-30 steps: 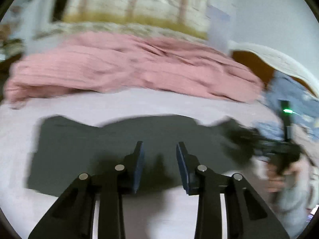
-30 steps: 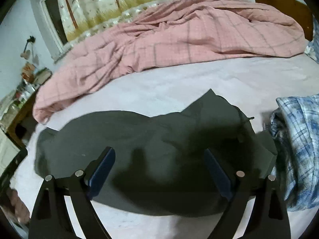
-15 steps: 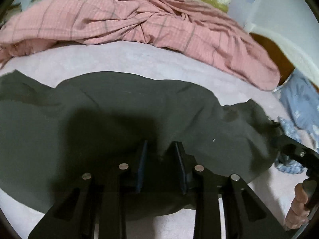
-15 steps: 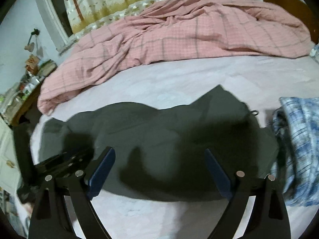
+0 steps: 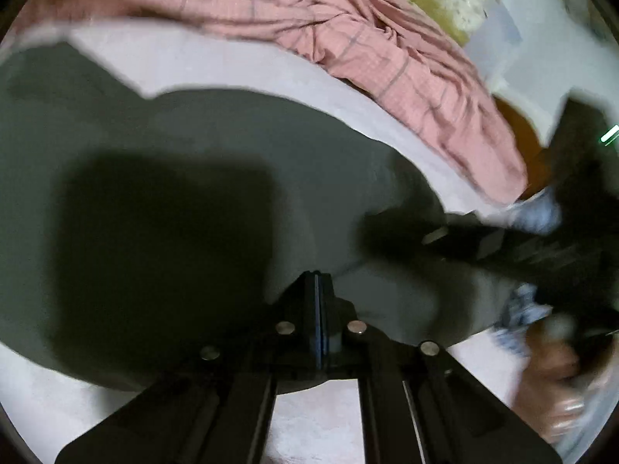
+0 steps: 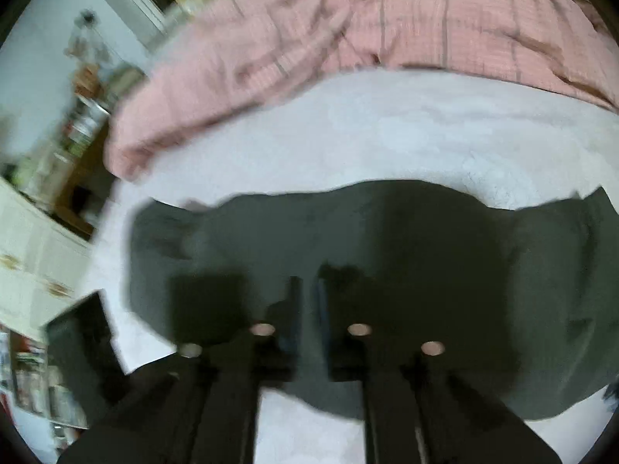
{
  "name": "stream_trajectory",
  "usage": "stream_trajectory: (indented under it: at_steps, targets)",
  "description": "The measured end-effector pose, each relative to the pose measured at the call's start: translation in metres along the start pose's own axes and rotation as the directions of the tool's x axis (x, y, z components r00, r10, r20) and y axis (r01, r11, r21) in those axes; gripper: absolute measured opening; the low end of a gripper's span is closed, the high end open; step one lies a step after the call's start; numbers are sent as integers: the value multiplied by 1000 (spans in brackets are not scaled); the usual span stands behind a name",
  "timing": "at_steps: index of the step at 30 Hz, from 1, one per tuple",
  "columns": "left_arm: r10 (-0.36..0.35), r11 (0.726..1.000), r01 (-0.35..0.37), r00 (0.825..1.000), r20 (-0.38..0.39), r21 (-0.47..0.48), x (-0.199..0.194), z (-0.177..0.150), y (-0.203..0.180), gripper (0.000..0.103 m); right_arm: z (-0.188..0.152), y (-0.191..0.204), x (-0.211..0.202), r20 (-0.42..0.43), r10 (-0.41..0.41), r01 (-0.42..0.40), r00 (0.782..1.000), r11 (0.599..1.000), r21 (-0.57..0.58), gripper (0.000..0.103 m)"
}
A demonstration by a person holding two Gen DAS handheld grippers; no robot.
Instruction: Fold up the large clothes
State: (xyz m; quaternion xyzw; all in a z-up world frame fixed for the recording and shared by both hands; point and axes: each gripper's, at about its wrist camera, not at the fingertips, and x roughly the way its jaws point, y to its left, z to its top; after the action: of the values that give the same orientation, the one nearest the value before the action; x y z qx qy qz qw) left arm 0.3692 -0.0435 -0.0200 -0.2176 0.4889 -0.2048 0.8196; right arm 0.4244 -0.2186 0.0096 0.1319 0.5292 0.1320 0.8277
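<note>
A dark grey-green garment (image 5: 201, 162) lies spread on the pale bed sheet (image 5: 216, 65). My left gripper (image 5: 317, 282) is shut with its jaws together low on the garment's near edge; whether cloth is pinched is hidden. The garment also fills the right wrist view (image 6: 406, 239). My right gripper (image 6: 307, 290) hovers low over its near edge, jaws narrowed to a small gap. The right gripper also shows blurred at the right of the left wrist view (image 5: 503, 243).
A crumpled pink plaid duvet (image 6: 387, 27) lies along the far side of the bed. A blue plaid shirt (image 5: 518, 309) sits at the garment's right end. A white cabinet (image 6: 35, 266) and cluttered shelves (image 6: 77, 127) stand left of the bed. A wooden headboard (image 5: 522, 143) is at right.
My left gripper has dropped onto the garment's near edge and shut. My right gripper has narrowed from wide open to a small gap and swung left and lower over the garment.
</note>
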Motion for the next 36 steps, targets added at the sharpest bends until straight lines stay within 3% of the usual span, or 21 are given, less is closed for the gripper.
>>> stream_trajectory:
  at_steps: [2, 6, 13, 16, 19, 21, 25, 28, 31, 34, 36]
  targets:
    - [6, 1000, -6, 1000, -9, 6, 5, 0, 1, 5, 1, -1, 26, -59, -6, 7, 998, 1000, 18, 5]
    - [92, 993, -94, 995, 30, 72, 8, -6, -14, 5, 12, 1, 42, -40, -57, 58, 998, 998, 23, 0]
    - [66, 996, -68, 997, 33, 50, 8, -5, -5, 5, 35, 0, 55, -37, -107, 109, 994, 992, 66, 0]
    - [31, 999, -31, 999, 11, 27, 8, -2, 1, 5, 12, -7, 39, -12, -64, 65, 998, 994, 83, 0]
    - [2, 1000, -3, 1000, -15, -9, 10, 1, 5, 5, -32, 6, 20, -47, -55, 54, 997, 998, -38, 0]
    - [-2, 1000, 1, 1000, -22, -21, 10, 0, 4, 5, -52, 7, 13, -32, -62, 60, 998, 996, -61, 0]
    - [45, 999, -46, 999, 7, 25, 11, -3, -3, 5, -35, -11, 22, -23, 0, 1, 1000, 997, 76, 0]
    - [49, 998, -49, 999, 13, 40, 12, -2, -2, 5, -7, -7, 31, 48, -60, 56, 997, 995, 81, 0]
    - [-16, 999, 16, 1000, 2, 29, 13, 3, 10, 5, 27, -13, 50, 51, -93, 85, 994, 986, 144, 0]
    - [-44, 999, 45, 999, -13, 14, 11, 3, 12, 5, 31, -41, 35, 40, 31, -43, 999, 948, 315, 0]
    - [-31, 999, 32, 999, -10, 22, 11, 3, 10, 5, 14, -47, 8, 94, 29, -55, 995, 956, 287, 0]
